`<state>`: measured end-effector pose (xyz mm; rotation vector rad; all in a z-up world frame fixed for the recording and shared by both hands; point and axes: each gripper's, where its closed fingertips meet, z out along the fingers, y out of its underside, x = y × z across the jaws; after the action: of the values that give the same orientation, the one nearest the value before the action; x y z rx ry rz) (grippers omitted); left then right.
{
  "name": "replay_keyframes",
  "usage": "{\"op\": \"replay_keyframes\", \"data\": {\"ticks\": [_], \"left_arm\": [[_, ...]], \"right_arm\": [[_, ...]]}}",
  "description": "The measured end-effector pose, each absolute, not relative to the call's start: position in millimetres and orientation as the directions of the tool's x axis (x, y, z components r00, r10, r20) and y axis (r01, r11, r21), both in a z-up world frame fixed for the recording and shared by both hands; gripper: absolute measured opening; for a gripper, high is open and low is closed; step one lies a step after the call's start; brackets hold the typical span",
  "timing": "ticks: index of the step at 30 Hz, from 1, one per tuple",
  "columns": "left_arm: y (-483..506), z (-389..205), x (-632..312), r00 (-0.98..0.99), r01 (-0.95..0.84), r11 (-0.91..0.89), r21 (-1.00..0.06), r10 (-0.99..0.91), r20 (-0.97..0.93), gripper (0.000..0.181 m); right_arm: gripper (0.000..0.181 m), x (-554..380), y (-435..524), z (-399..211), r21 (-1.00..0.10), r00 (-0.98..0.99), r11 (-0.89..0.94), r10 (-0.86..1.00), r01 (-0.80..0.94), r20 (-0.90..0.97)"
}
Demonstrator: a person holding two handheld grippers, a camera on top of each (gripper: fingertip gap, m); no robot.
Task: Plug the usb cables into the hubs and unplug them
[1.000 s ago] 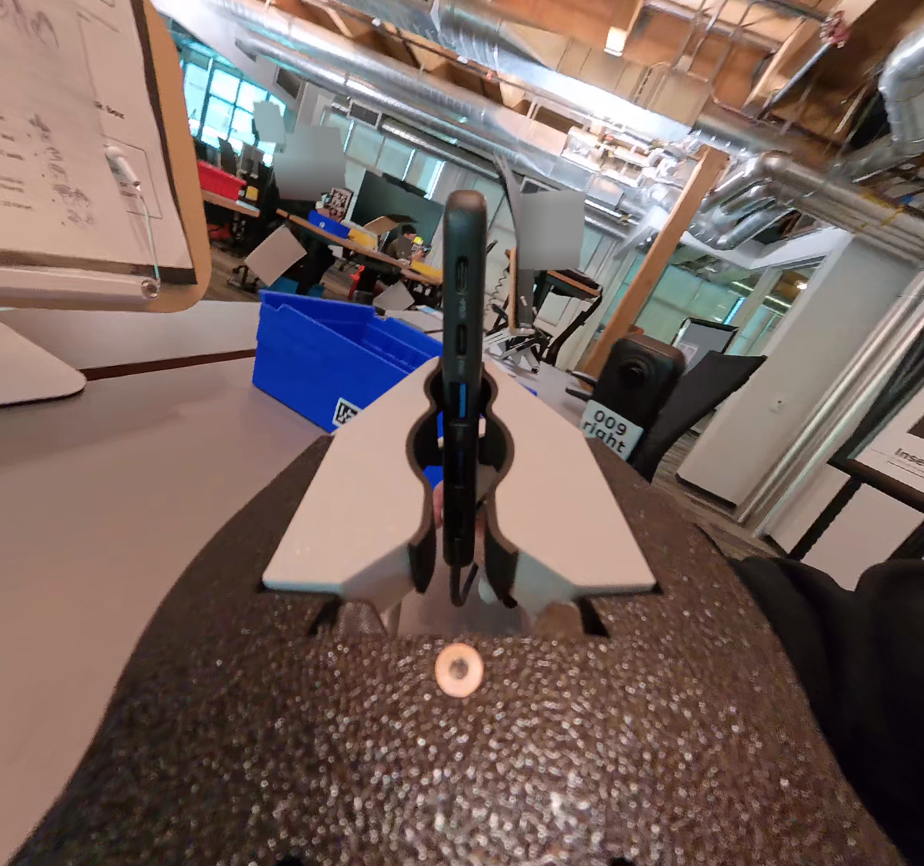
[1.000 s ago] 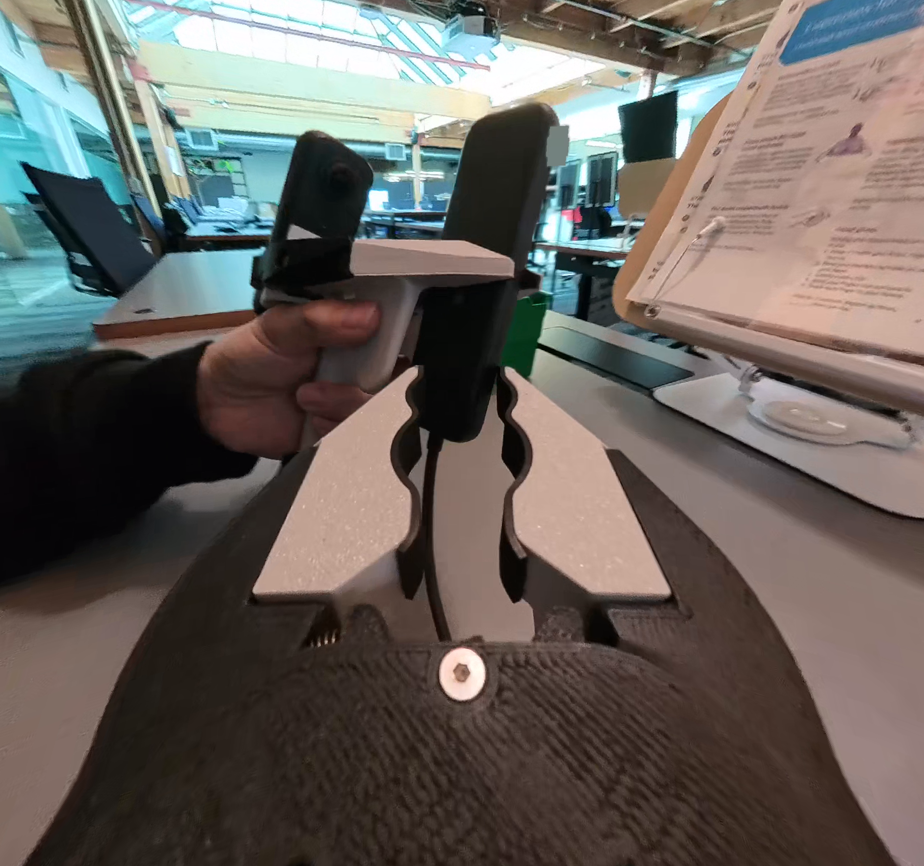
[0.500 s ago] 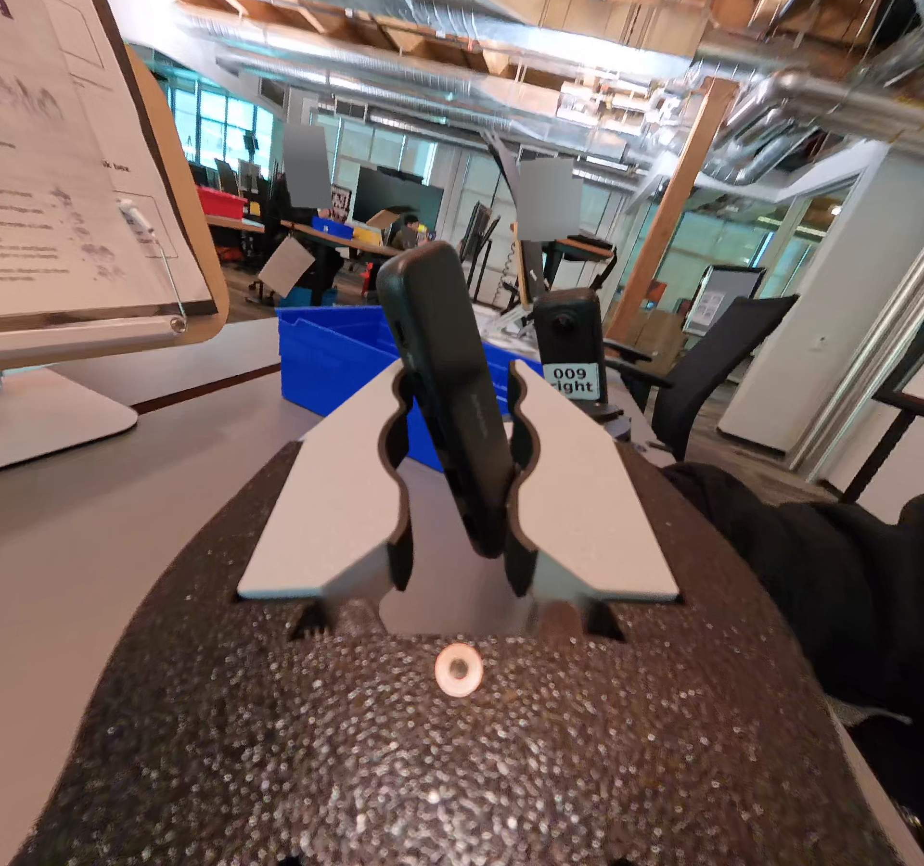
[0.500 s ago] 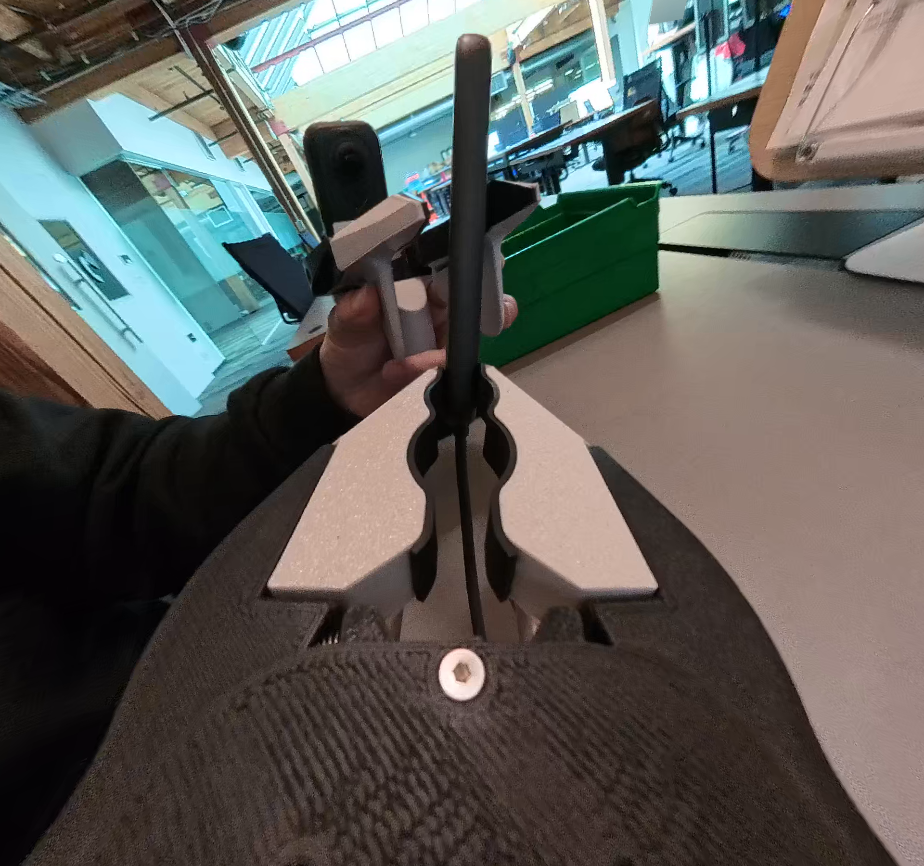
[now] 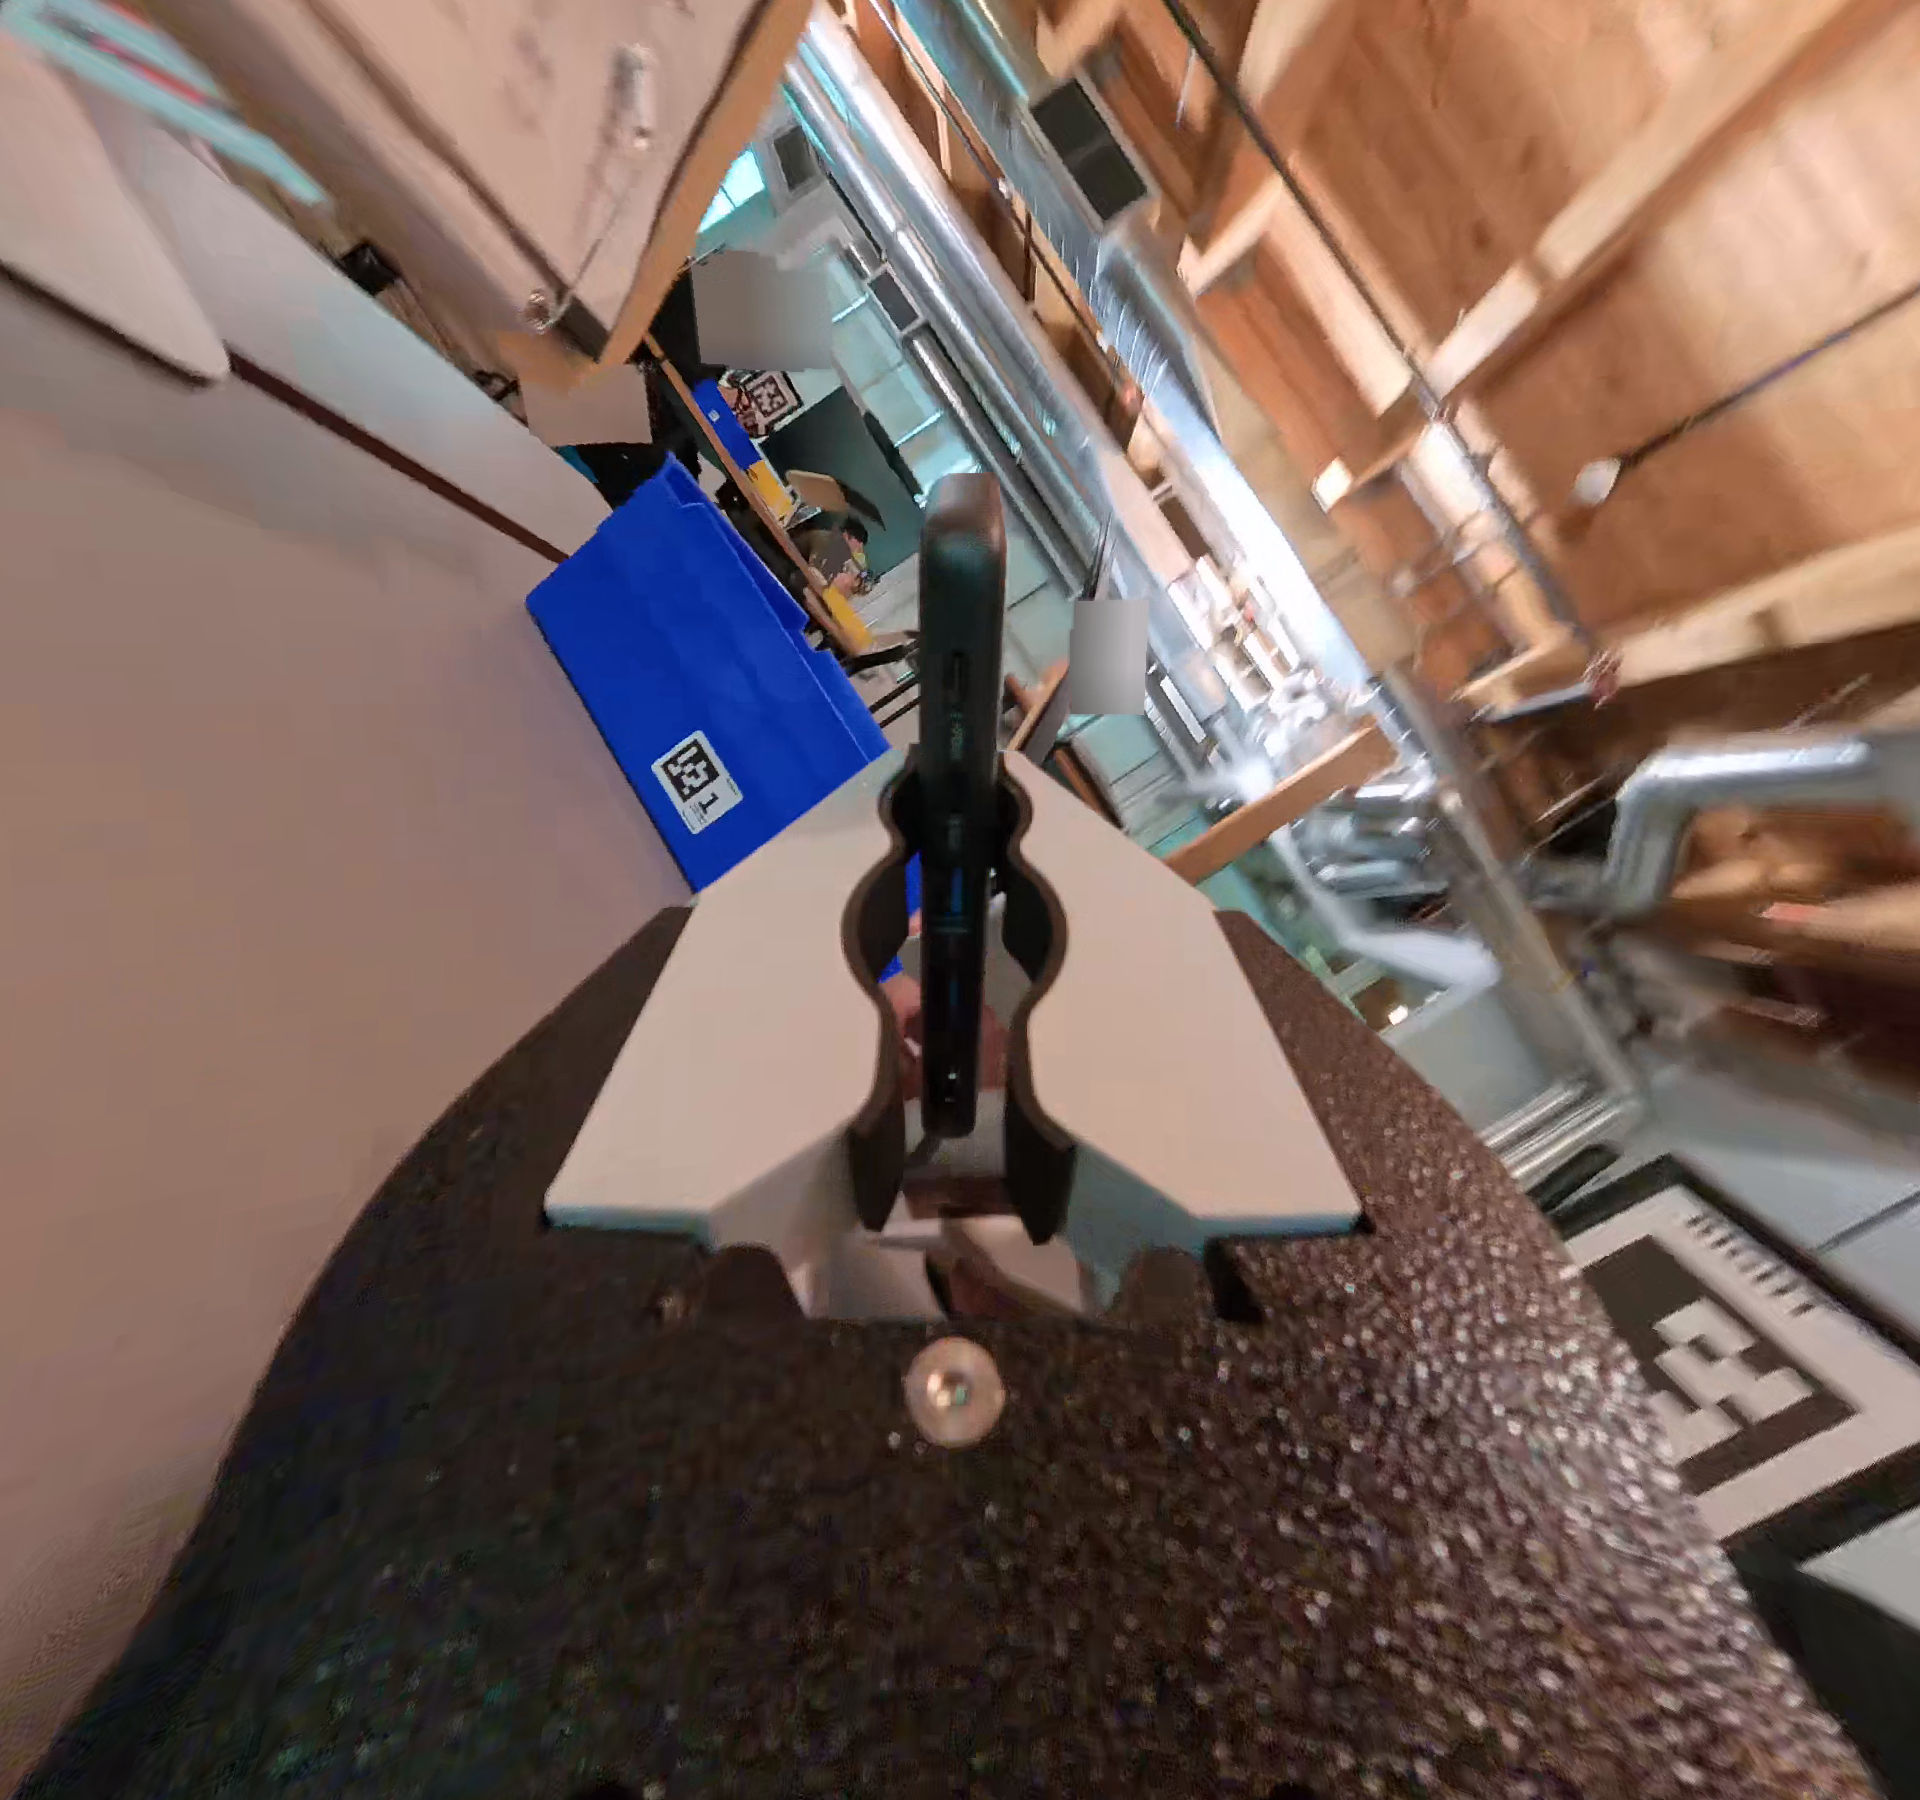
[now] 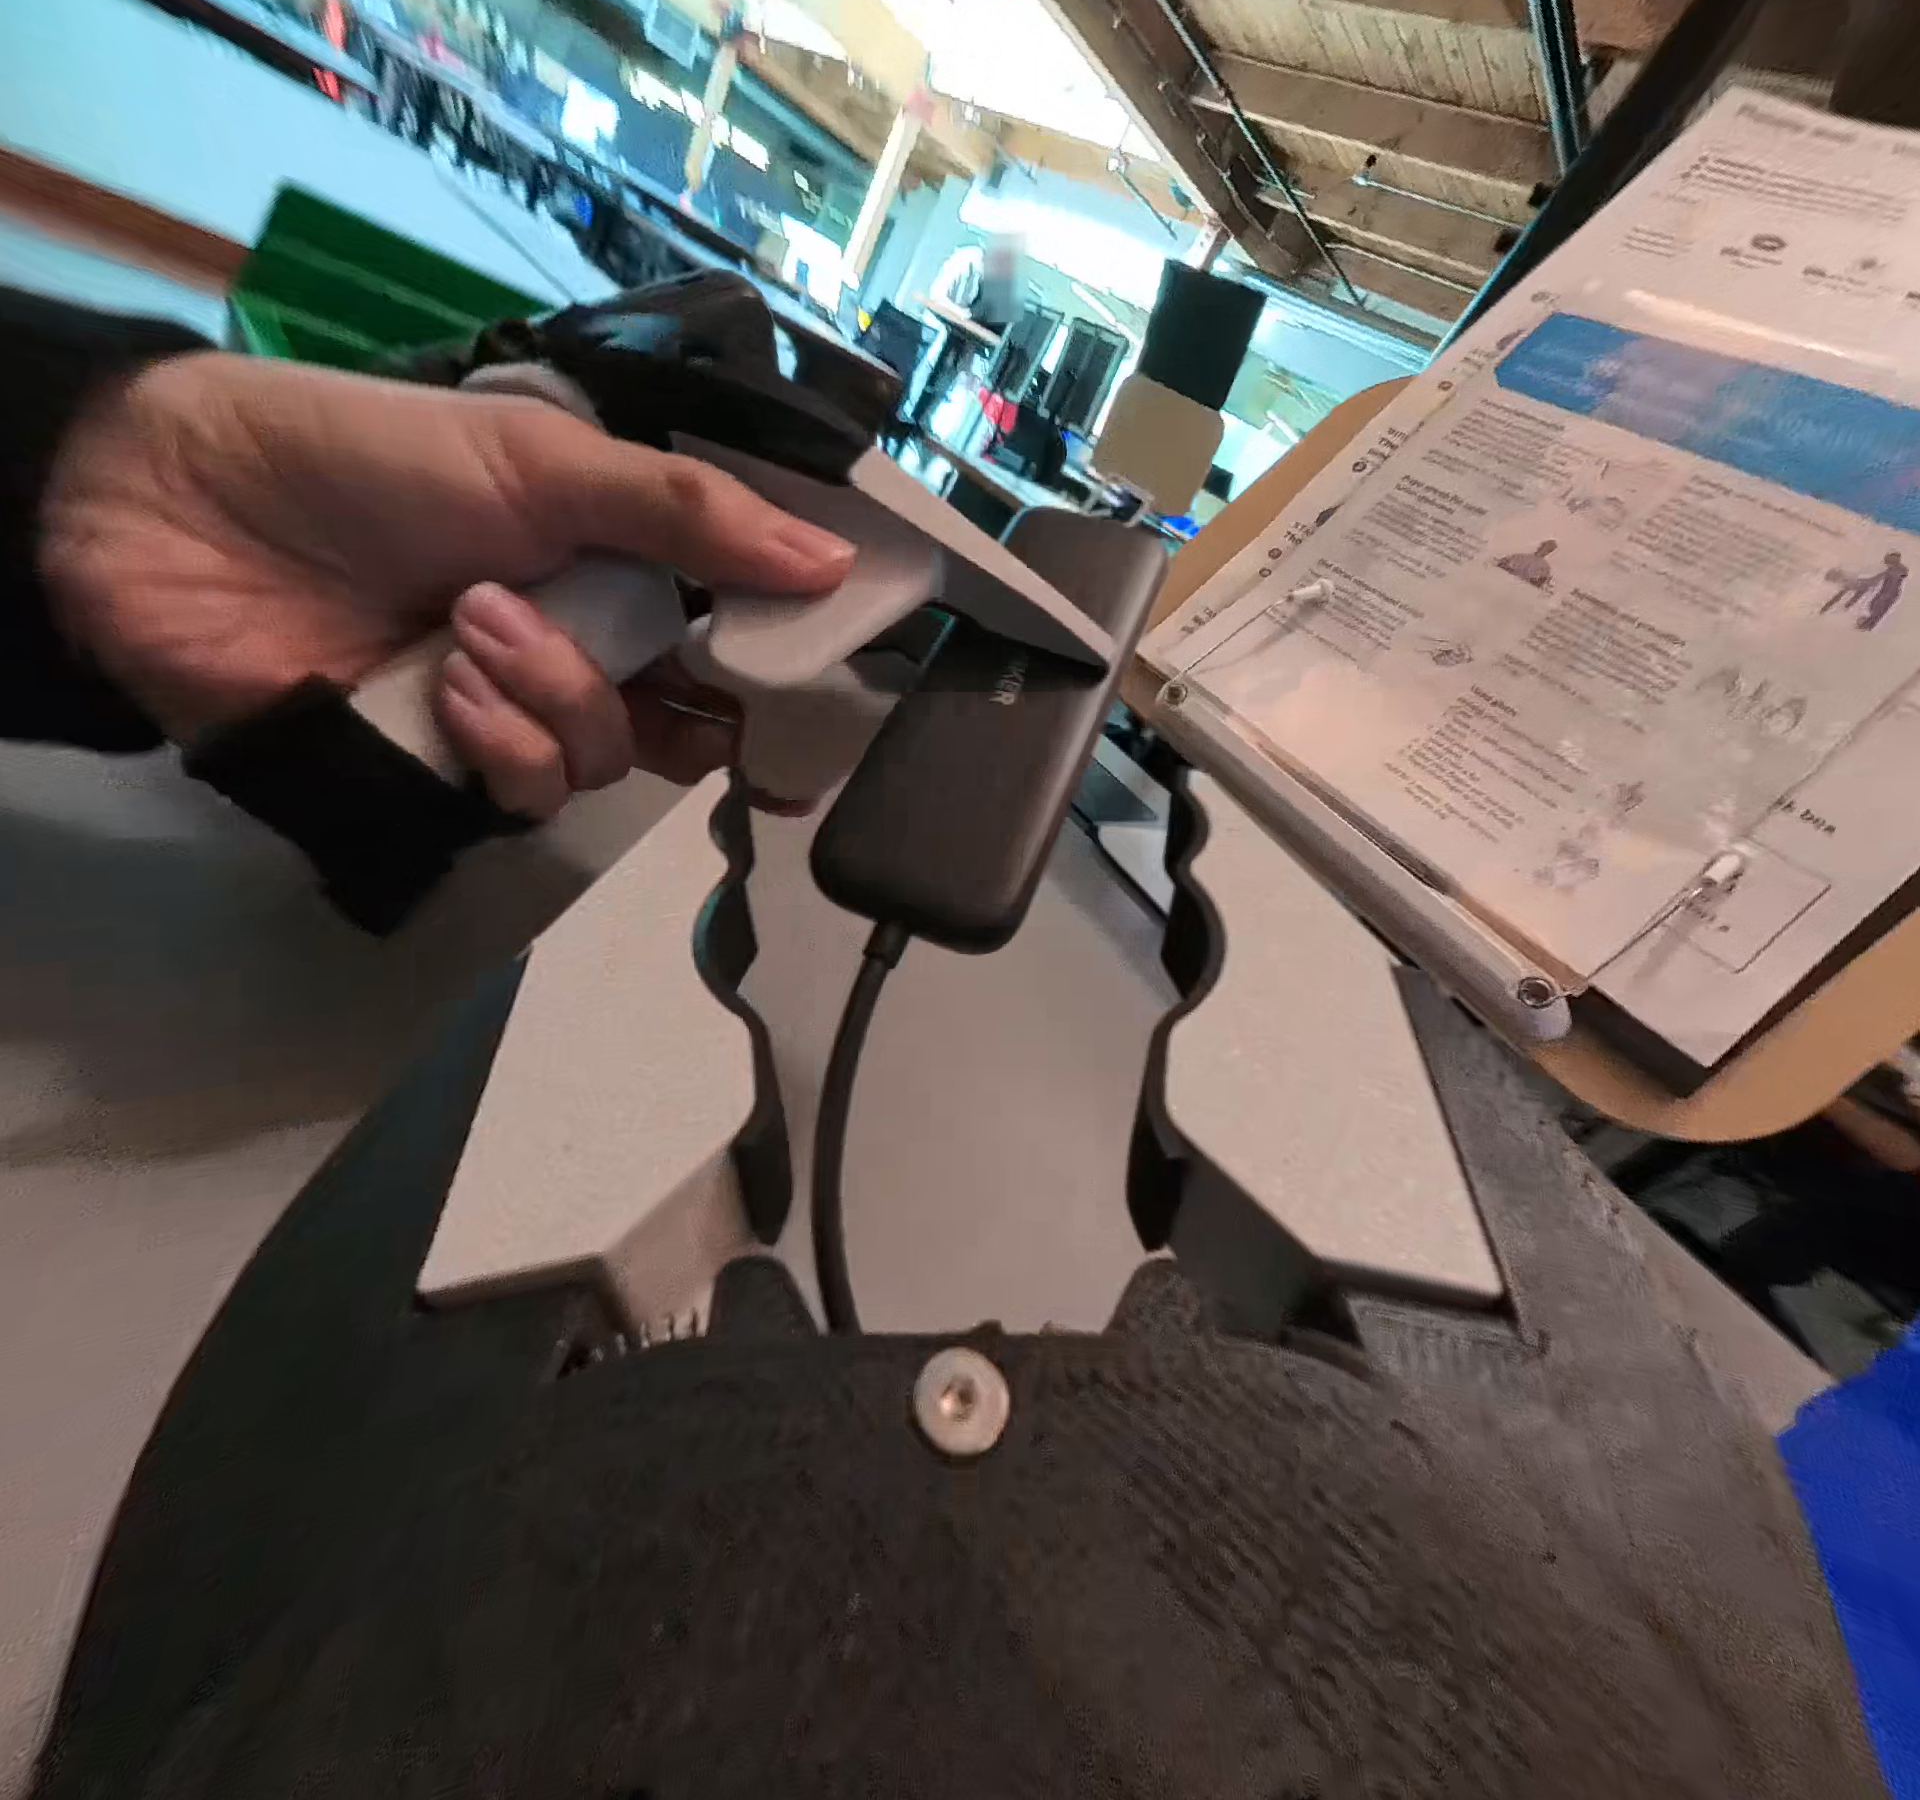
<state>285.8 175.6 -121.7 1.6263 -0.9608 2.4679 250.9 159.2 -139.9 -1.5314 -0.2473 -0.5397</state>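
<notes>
A dark grey USB hub (image 5: pixel 961 670) stands edge-on between my left gripper's (image 5: pixel 954 774) grey fingers, which are shut on it and hold it off the table. In the right wrist view the same hub (image 6: pixel 977 774) shows its flat face, gripped from the left by the left gripper (image 6: pixel 935 607) in a person's hand (image 6: pixel 343 545). My right gripper (image 6: pixel 961 800) is wide open around the hub's lower end, and its fingers do not touch it. The hub's black cable (image 6: pixel 847 1127) hangs down between them. No other cable plug is visible.
A blue bin (image 5: pixel 707 690) sits on the grey table (image 5: pixel 260 815) ahead of the left gripper. A wooden document stand with a printed sheet (image 6: pixel 1558 659) stands close on the right. A green bin (image 6: pixel 343 296) is far left. A black-and-white marker sheet (image 5: pixel 1714 1366) lies lower right.
Half a second ago my right gripper was shut on the hub and the left was loose around it. Now the left is shut on it and the right has opened. Both views have tilted.
</notes>
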Motion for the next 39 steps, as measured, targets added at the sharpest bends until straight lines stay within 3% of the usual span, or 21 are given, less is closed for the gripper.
{"op": "replay_keyframes", "data": {"ticks": [3, 5, 13, 15, 21, 24, 27, 29, 31, 33, 36, 39], "left_arm": [[178.3, -125.9, 287.3, -0.43, -0.382, -0.871, -0.309, -0.129, 0.894, 0.008], [177.9, -125.3, 287.3, -0.432, -0.392, -0.884, -0.255, -0.068, 0.899, 0.009], [178.5, -120.7, 284.5, -0.451, -0.419, -0.872, -0.253, -0.042, 0.892, 0.01], [181.8, -125.5, 285.8, -0.435, -0.415, -0.875, -0.247, -0.047, 0.899, 0.009], [179.9, -120.2, 284.0, -0.473, -0.425, -0.876, -0.227, 0.002, 0.881, 0.009], [181.3, -113.0, 281.5, -0.521, -0.374, -0.875, -0.306, -0.075, 0.85, 0.012], [184.7, -107.1, 279.7, -0.55, -0.215, -0.808, -0.549, -0.364, 0.752, 0.019], [185.1, -102.5, 277.1, -0.522, -0.077, -0.638, -0.766, -0.629, 0.576, 0.029], [186.8, -99.3, 274.6, -0.42, 0.052, -0.333, -0.942, -0.863, 0.282, 0.034], [195.5, -99.3, 273.7, -0.238, 0.122, 0.052, -0.991, -0.968, -0.08, 0.045], [208.4, -102.4, 272.5, -0.001, 0.101, 0.539, -0.836, -0.841, -0.542, 0.055], [208.1, -106.5, 272.6, 0.117, 0.066, 0.776, -0.627, -0.63, -0.768, 0.06]], "right_arm": [[0.081, 257.0, 164.7, -152.3, -0.862, 0.835, -0.113, -0.211, 0.495, 0.507], [0.071, 258.8, 165.3, -155.5, -0.864, 0.836, -0.114, -0.221, 0.49, 0.503], [0.059, 251.8, 167.5, -154.5, -0.892, 0.872, -0.046, -0.193, 0.45, 0.45], [0.049, 252.1, 164.4, -145.4, -0.901, 0.882, 0.01, -0.212, 0.433, 0.421], [0.047, 250.5, 162.7, -141.9, -0.897, 0.878, -0.004, -0.2, 0.443, 0.434], [0.046, 251.2, 161.6, -133.8, -0.911, 0.891, 0.017, -0.218, 0.411, 0.398], [0.046, 262.0, 155.8, -126.5, -0.967, 0.953, 0.095, -0.218, 0.237, 0.212], [0.046, 271.7, 147.4, -121.3, -0.98, 0.971, 0.144, -0.215, 0.141, 0.108], [0.046, 280.5, 139.9, -117.0, -0.982, 0.977, 0.178, -0.214, 0.054, 0.015], [0.046, 284.3, 134.9, -111.6, -0.978, 0.978, 0.206, -0.2, -0.01, -0.052], [0.046, 285.0, 132.1, -106.8, -0.977, 0.977, 0.207, -0.19, -0.052, -0.093], [0.046, 279.7, 136.6, -112.5, -0.98, 0.98, 0.157, -0.137, -0.119, -0.141]]}}
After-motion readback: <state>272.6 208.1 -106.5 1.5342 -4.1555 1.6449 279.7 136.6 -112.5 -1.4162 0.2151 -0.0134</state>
